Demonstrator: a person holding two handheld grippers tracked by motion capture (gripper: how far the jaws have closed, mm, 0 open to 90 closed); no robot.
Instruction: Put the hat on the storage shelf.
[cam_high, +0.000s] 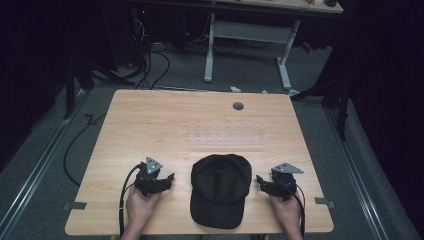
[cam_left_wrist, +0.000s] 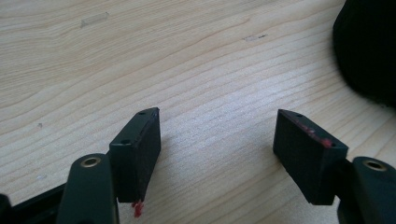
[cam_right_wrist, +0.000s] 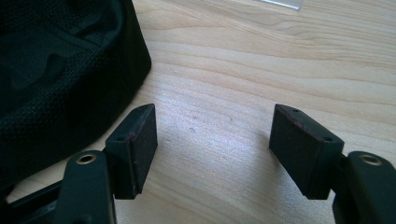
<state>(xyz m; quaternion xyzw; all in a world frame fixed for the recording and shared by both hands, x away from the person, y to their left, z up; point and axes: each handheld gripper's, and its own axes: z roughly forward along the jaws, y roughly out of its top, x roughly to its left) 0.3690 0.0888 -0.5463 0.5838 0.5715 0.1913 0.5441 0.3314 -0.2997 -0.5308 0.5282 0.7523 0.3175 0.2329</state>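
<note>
Grippers flank your black cap (cam_high: 220, 190), left gripper (cam_high: 167, 179) and right gripper (cam_high: 260, 181) both gaping empty, ready to pinch its sides.

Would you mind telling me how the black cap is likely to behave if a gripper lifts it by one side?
The black cap looks like soft woven fabric, so its crown would probably sag. Its flat brim seems stiffer. It likely weighs little.

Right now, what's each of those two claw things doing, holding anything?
Left gripper: open, nothing between its jaws, beside the black cap.
Right gripper: open, holding nothing, just bare table between its jaws.
</note>
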